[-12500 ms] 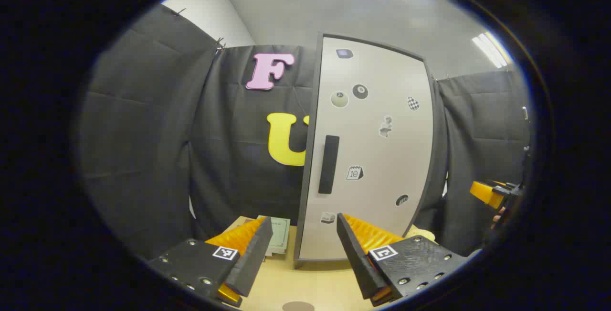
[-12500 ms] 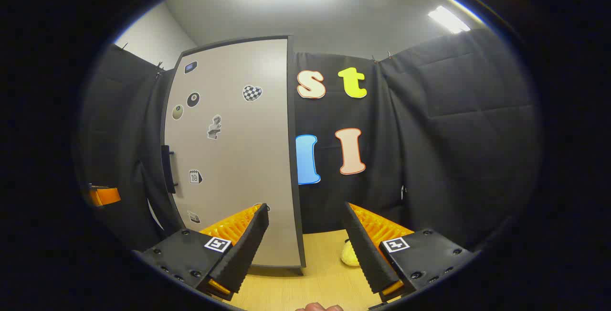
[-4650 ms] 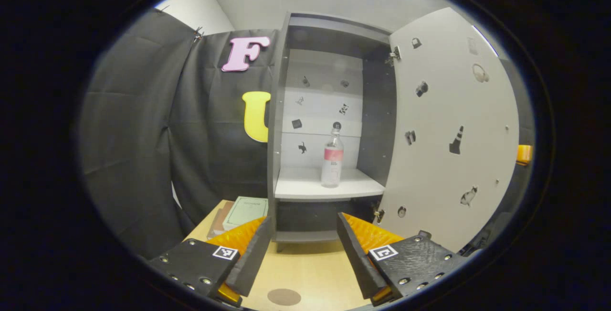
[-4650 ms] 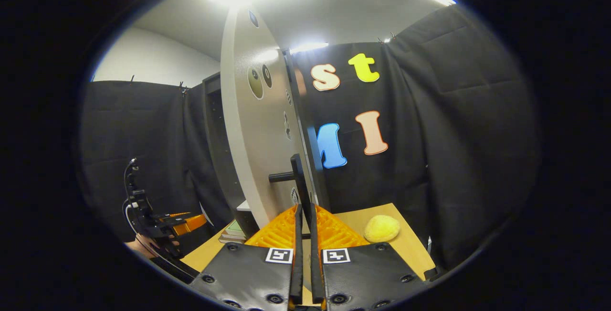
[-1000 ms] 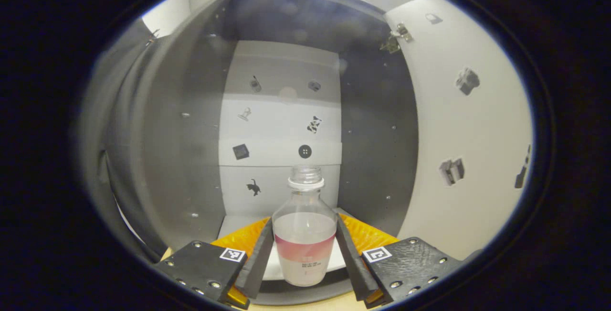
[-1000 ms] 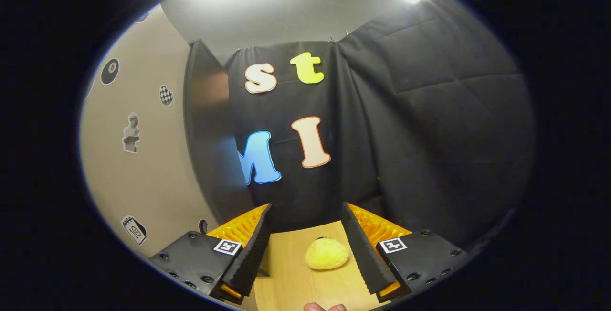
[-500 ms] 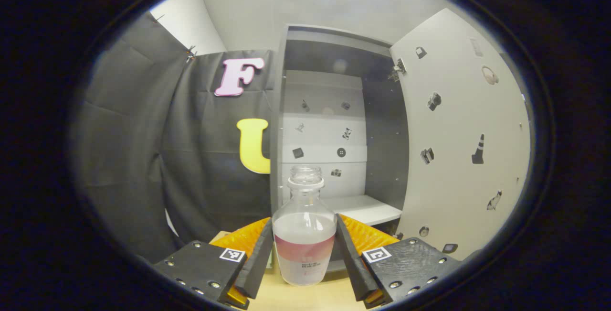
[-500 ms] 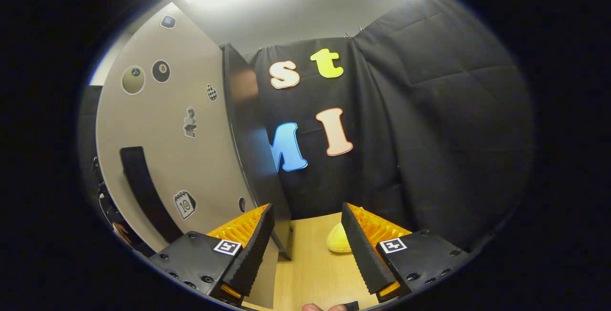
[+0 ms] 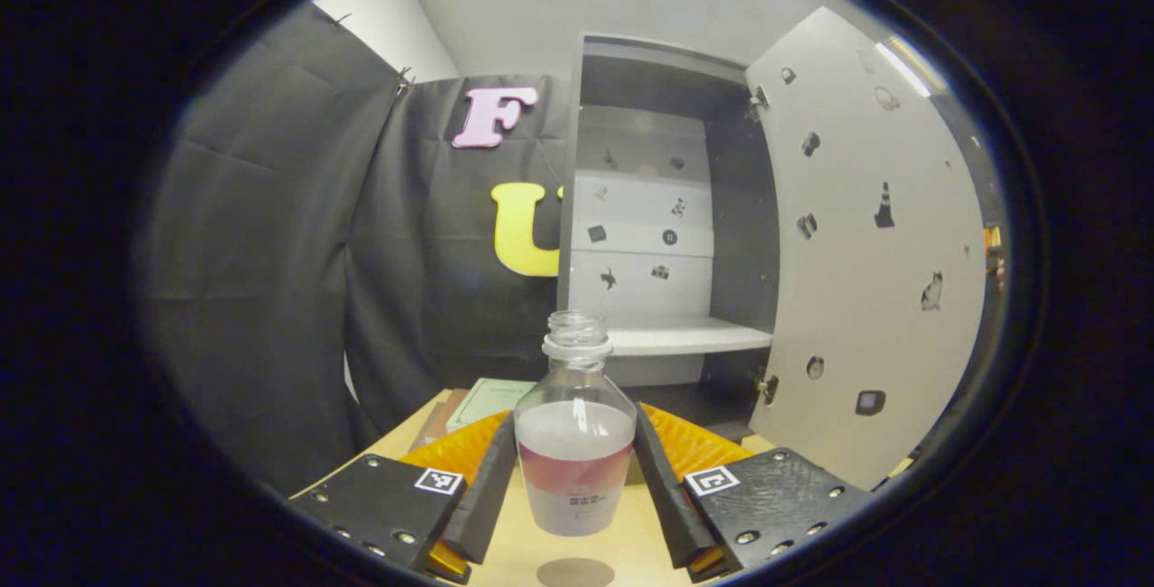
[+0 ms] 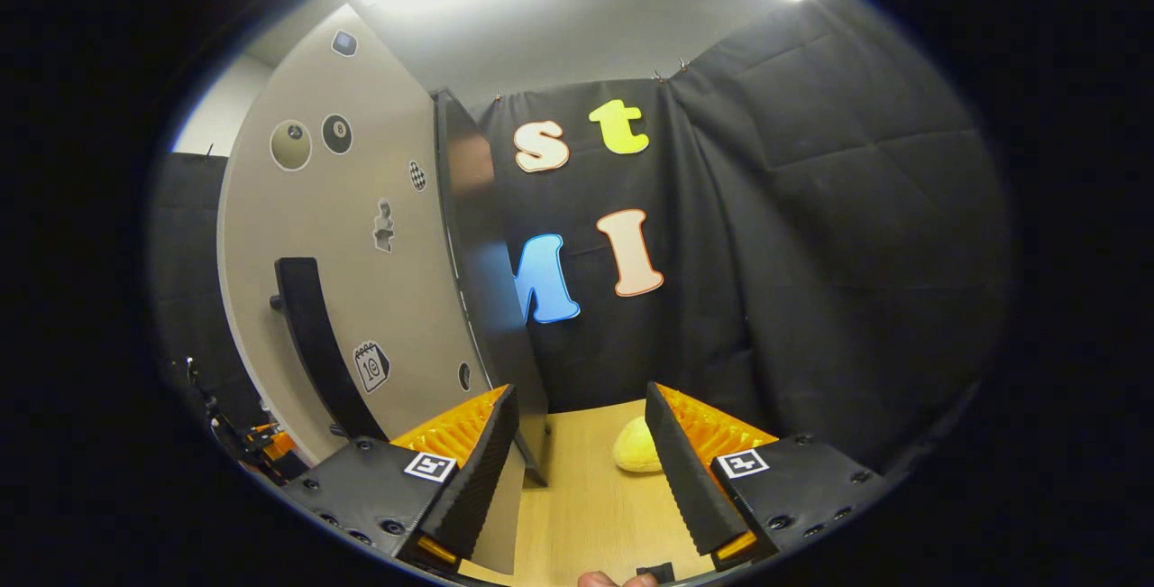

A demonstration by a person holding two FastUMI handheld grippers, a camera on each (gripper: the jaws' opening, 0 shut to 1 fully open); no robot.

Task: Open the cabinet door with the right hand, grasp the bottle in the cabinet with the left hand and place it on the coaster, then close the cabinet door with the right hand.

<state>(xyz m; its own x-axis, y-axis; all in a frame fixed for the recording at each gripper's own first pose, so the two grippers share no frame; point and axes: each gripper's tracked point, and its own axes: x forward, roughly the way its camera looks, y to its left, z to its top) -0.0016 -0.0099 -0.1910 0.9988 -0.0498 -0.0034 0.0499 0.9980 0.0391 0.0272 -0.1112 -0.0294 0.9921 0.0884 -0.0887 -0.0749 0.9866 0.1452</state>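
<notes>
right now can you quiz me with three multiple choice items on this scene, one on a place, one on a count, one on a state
1. Where is the bottle?
A. on the cabinet shelf
B. between the left gripper's fingers, above the table
C. lying on the books

2. How many books lie left of the cabinet?
A. two
B. five
C. none

3. What state is the cabinet door in?
A. shut
B. taken off
C. swung open

Answers:
1. B: the left gripper is clamped on the bottle, out of the cabinet, with the coaster just below.
2. A: a green book lies on a darker one in the stack of books.
3. C: the door stands wide, baring the empty shelf; the right gripper is open near it.
</notes>
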